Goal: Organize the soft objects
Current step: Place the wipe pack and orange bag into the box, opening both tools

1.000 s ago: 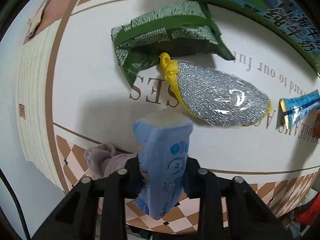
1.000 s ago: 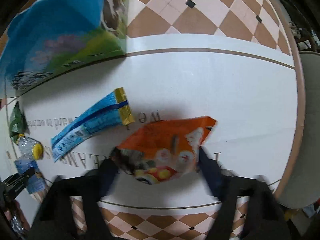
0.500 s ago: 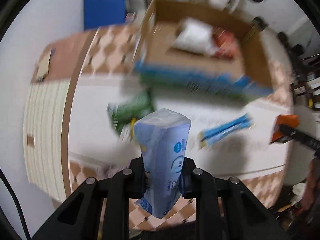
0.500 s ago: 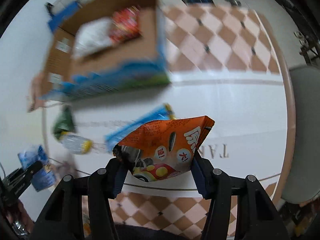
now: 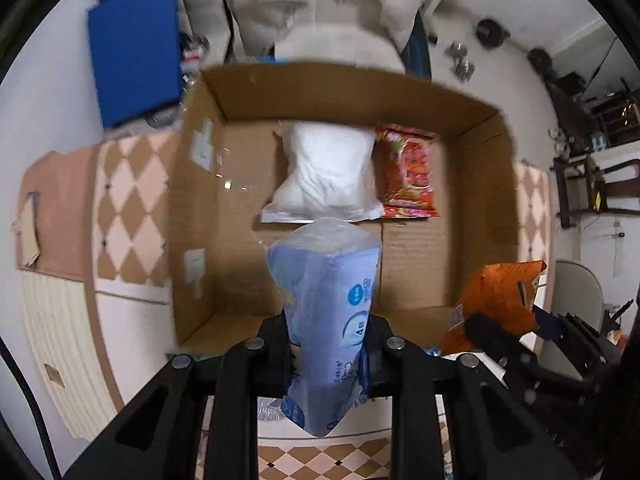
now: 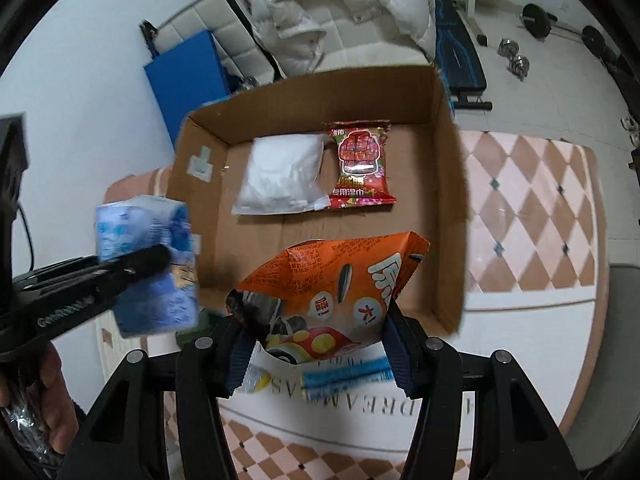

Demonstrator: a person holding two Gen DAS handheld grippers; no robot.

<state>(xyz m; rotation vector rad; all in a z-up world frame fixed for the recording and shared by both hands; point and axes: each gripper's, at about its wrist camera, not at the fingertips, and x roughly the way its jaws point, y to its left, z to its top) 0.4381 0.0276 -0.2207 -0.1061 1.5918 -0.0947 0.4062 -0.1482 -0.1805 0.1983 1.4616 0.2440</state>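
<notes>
The left hand-held gripper [image 5: 326, 354] is clamped on a blue tissue pack [image 5: 326, 300], which is held upright above the near edge of the cardboard box [image 5: 200, 184]. The right hand-held gripper [image 6: 320, 344] is closed on an orange snack bag [image 6: 336, 288], carried over the box's near right corner. A slip is judged possible: both packs are soft and are pinched only at their lower ends, so either could sag or twist free. A release made too soon could drop a pack onto the near wall or the bench [image 6: 540, 320]. Inside the box, a white pouch [image 5: 326, 174] and a red packet [image 5: 408, 172] lie side by side at the back, leaving the front floor bare. A blue wrapper [image 6: 346, 378] lies on the bench below.
</notes>
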